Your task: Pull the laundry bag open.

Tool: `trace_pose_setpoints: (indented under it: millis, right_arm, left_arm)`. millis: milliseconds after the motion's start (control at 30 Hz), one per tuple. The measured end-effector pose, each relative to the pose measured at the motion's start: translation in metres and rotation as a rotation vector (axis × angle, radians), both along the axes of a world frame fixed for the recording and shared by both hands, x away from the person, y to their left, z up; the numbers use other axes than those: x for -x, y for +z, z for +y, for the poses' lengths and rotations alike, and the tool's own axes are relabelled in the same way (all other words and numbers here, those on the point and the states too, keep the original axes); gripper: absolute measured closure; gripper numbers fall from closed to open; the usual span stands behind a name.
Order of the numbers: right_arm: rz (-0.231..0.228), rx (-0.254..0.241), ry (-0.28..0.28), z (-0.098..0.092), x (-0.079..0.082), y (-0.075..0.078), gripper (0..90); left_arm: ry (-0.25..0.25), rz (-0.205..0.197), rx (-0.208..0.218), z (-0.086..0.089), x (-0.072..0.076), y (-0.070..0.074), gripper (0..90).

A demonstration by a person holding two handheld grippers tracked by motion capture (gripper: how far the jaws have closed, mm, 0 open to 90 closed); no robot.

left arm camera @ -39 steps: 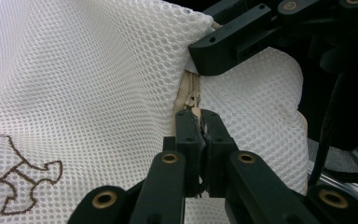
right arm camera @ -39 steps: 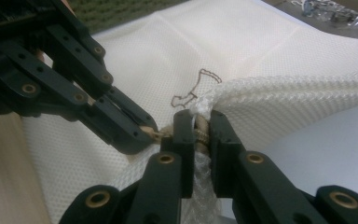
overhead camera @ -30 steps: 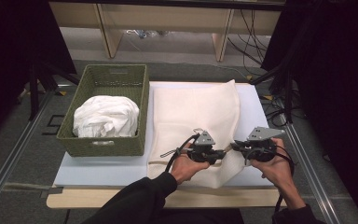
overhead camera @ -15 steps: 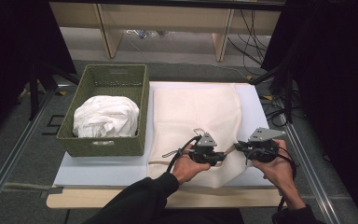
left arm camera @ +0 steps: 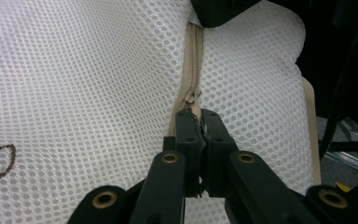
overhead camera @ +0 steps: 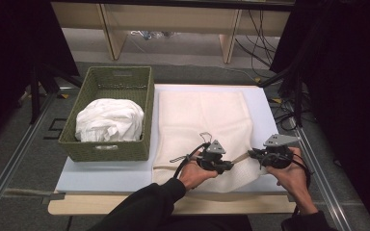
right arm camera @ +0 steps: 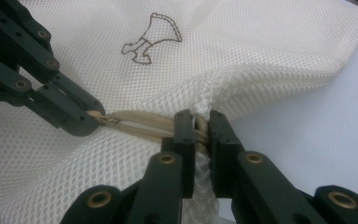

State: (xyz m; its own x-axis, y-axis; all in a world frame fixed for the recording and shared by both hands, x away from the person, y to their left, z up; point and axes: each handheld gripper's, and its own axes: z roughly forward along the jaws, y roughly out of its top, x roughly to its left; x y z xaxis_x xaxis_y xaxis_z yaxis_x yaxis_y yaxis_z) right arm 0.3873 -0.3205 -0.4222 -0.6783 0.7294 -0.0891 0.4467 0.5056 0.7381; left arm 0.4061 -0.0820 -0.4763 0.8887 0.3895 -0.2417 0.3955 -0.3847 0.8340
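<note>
A cream mesh bag [overhead camera: 200, 118] lies flat on the white board [overhead camera: 265, 113], with a beige zipper [right arm camera: 140, 125] along its near edge. My left gripper [overhead camera: 230, 166] is shut on the zipper pull [left arm camera: 192, 96], as the left gripper view [left arm camera: 198, 115] shows close up. My right gripper [overhead camera: 253, 154] is shut on the bag's edge at the zipper's end; in the right gripper view [right arm camera: 201, 117] bunched mesh [right arm camera: 204, 100] sits between the jaws. The two grippers face each other a short way apart, with the zipper stretched between them. A small brown embroidered mark [right arm camera: 151, 35] is stitched on the mesh.
A green woven basket [overhead camera: 108, 153] stands on the board's left side and holds crumpled white cloth [overhead camera: 108, 120]. Metal rails [overhead camera: 9, 163] run along both sides of the table. Cables and wooden shelf legs [overhead camera: 229, 41] lie beyond the far edge.
The bag's far right corner, raised a second ago, now lies flat. My right gripper has shifted slightly toward the near right; the left has stayed put.
</note>
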Motion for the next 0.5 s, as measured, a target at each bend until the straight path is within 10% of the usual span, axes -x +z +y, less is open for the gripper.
trace_pose_setpoints:
  millis: [500]
  right_arm:
    - [0.002,0.037,-0.016,0.0,-0.002,-0.003,84.4]
  left_arm:
    - [0.003,0.005,-0.029,0.011,0.004,0.0,86.8]
